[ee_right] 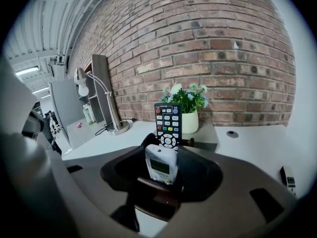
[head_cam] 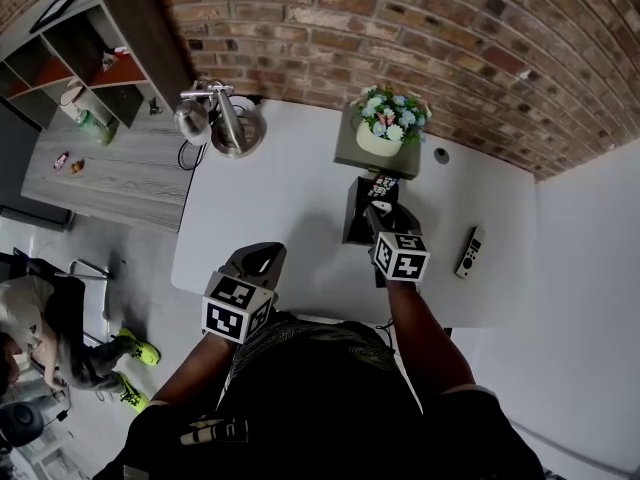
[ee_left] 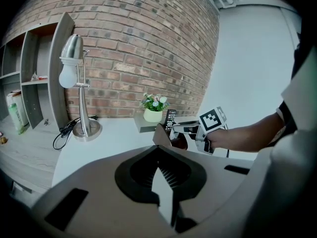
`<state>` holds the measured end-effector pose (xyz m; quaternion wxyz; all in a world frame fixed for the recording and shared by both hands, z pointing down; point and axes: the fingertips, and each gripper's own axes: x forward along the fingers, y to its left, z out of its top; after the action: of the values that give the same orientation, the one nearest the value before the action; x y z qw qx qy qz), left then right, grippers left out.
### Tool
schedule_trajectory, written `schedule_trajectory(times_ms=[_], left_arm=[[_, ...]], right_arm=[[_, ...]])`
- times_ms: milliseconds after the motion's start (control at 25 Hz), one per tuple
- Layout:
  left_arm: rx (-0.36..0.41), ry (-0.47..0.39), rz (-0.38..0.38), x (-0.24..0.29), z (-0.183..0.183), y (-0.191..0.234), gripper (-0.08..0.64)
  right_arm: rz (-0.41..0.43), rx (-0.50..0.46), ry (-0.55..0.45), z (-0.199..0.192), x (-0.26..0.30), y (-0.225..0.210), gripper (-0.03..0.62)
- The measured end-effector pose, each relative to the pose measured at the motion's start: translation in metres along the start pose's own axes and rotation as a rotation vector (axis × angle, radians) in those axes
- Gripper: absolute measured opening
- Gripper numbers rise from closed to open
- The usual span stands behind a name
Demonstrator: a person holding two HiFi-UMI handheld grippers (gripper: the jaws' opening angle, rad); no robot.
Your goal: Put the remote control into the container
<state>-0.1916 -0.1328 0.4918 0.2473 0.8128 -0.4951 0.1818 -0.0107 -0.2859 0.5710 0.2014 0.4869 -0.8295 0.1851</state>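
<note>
A dark open container point(head_cam: 352, 220) stands on the white table point(head_cam: 270, 198), and a black remote point(head_cam: 384, 185) stands upright in it. My right gripper point(head_cam: 379, 215) is just over the container, shut on a white remote with a small screen point(ee_right: 160, 164). The white remote is upright, its lower end at the container's brown rim point(ee_right: 154, 191), right in front of the black remote point(ee_right: 168, 125). A third, light remote point(head_cam: 469, 252) lies flat on the table to the right. My left gripper point(head_cam: 260, 261) hovers at the table's front edge, shut with nothing in it.
A potted flower point(head_cam: 384, 124) on a grey block stands behind the container. A silver desk lamp point(head_cam: 218, 120) is at the table's back left, with a grey shelf unit point(head_cam: 100, 63) beyond. A person sits on the floor side at lower left point(head_cam: 45, 333).
</note>
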Motion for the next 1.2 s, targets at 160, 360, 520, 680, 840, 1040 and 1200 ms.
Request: schedule_trajectory(times_ms=[160,360,520,680,840,1040,1200], left_arm=[[0.005,0.008,-0.011,0.003,-0.001,-0.004,-0.006],[0.025,0.000,-0.028,0.004,0.001,-0.009,-0.006],[0.037,0.008,-0.044,0.006,0.000,-0.014,-0.006],[0.048,-0.001,-0.069,0.010,0.005,-0.024,-0.006],[0.066,-0.013,-0.106,0.019,0.011,-0.038,-0.006],[0.104,-0.038,-0.166,0.029,0.022,-0.062,-0.006],[0.143,-0.036,-0.196,0.039,0.027,-0.081,-0.006]], right_arm=[[-0.005,-0.006,0.022,0.001,0.004,-0.003,0.218],[0.008,0.001,-0.020,0.018,-0.009,-0.001,0.218],[0.023,0.031,-0.081,0.035,-0.034,0.003,0.218],[0.111,0.101,-0.129,0.045,-0.070,0.015,0.181],[0.142,0.145,-0.139,0.037,-0.109,0.019,0.009],[0.124,0.172,-0.131,0.025,-0.148,0.008,0.008],[0.080,0.194,-0.119,0.005,-0.165,-0.005,0.008]])
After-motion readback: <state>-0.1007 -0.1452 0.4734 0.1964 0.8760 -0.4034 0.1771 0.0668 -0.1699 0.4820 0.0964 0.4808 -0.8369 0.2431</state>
